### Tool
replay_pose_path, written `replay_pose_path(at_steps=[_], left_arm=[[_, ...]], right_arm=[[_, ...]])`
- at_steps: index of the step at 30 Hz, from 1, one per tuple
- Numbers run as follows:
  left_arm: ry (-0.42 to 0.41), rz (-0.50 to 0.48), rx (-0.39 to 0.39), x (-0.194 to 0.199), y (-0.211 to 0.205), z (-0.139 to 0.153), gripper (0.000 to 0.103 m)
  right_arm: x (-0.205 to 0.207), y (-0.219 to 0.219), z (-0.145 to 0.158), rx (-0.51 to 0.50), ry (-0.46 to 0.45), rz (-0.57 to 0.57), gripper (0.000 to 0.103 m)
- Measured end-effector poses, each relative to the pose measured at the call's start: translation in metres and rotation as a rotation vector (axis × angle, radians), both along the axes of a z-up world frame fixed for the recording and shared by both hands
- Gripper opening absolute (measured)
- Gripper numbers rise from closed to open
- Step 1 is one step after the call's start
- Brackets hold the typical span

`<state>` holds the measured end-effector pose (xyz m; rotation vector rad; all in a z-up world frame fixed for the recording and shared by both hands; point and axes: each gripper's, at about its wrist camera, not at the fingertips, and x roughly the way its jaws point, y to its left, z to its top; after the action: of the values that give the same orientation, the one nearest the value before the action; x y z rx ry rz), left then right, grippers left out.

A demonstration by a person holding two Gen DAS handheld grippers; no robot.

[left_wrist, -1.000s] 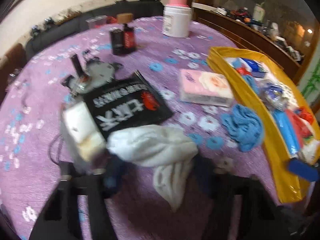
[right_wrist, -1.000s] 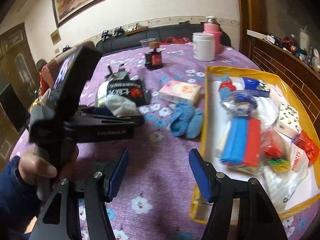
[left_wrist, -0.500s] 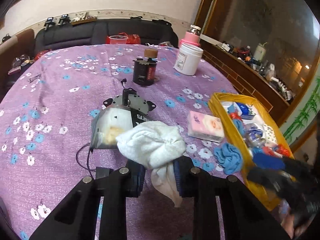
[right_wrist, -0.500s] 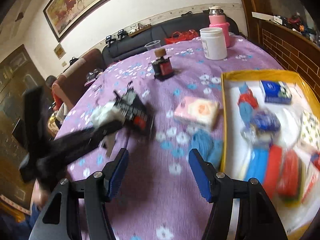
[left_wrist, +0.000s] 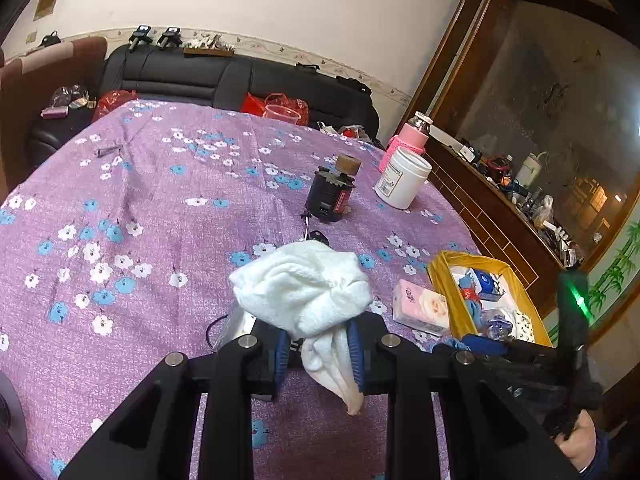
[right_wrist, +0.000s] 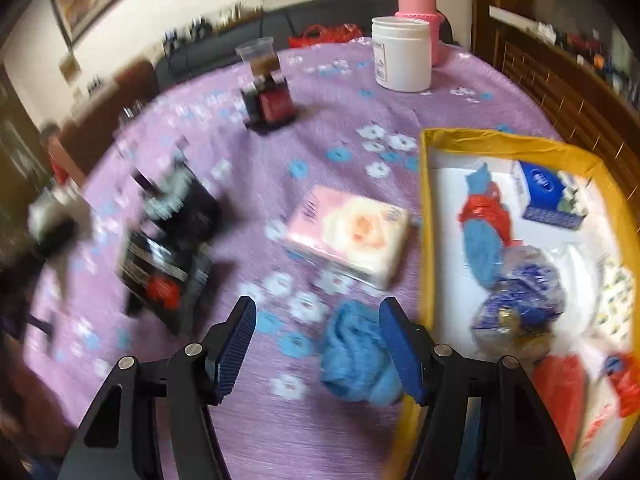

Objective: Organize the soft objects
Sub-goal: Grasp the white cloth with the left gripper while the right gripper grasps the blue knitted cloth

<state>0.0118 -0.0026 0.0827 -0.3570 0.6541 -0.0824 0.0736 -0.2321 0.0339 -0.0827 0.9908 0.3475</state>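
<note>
towel: white towel [left_wrist: 304,288], fluffy terry, bunched into a crumpled ball with one tail hanging down; lifted clear of the tablecloth [left_wrist: 140,208]
left tongs: left gripper [left_wrist: 320,354] clamped on the towel, blue pads pinch its lower part, ball bulges above the fingertips
blue cloth: blue cloth [right_wrist: 356,356], knitted-looking, crumpled lump; lies on the tablecloth just beside the yellow tray [right_wrist: 426,216], outside its near-left wall
right tongs: right gripper [right_wrist: 320,346] jaws apart, nothing pinched; blue cloth sits low between them, close to the right-hand pad, contact unclear from blur
tissue pack: pink-white tissue pack [right_wrist: 348,236] flat on the tablecloth, beside the tray's left wall, beyond the blue cloth
tray contents: blue and red cloth bundle, blue box [right_wrist: 552,196], bagged blue item, red bits; details blurred
black packet: black packet [right_wrist: 168,256] with red mark, well left of the tray, blurred
far side from tray: dark small bottle [left_wrist: 330,194] with cork top, white jar [left_wrist: 402,178], pink flask [left_wrist: 408,140] behind the jar
hand: person's hand [left_wrist: 580,446] at lower right in left view, on the right gripper's handle
</note>
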Motion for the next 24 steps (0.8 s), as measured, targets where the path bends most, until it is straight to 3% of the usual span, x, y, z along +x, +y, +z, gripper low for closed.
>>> replay_pose_path(at_steps=[3,4,6,10,13,18,20,22,24], left_arm=[[-0.031,0.01,-0.008,-0.007,0.004,0.005,0.024],[-0.04,0.016,-0.014,-0.009,0.006,0.007,0.024],[-0.052,0.024,-0.026,-0.01,0.008,0.009,0.024],[-0.049,0.016,-0.023,-0.01,0.008,0.008,0.024],[-0.047,0.002,-0.014,-0.01,0.004,0.008,0.024],[-0.044,-0.012,-0.009,-0.009,0.0,0.008,0.024],[-0.039,-0.024,-0.002,-0.008,-0.004,0.007,0.024],[-0.036,-0.035,0.006,-0.007,-0.008,0.006,0.024],[-0.036,-0.047,0.016,-0.007,-0.012,0.006,0.024]], right_arm=[[-0.01,0.011,-0.005,-0.136,-0.055,0.04,0.066],[-0.013,0.015,-0.007,-0.173,-0.066,0.046,0.05],[-0.016,0.019,-0.011,-0.254,-0.1,0.051,0.028],[-0.035,0.015,0.005,-0.168,-0.132,0.09,0.016],[-0.056,0.021,0.014,-0.057,-0.114,0.171,0.015],[-0.081,0.026,0.015,0.075,-0.044,0.3,0.016],[-0.087,0.025,0.018,0.053,-0.078,0.292,0.024],[-0.09,0.021,0.02,-0.004,-0.138,0.246,0.06],[-0.092,0.018,0.02,-0.017,-0.171,0.224,0.07]])
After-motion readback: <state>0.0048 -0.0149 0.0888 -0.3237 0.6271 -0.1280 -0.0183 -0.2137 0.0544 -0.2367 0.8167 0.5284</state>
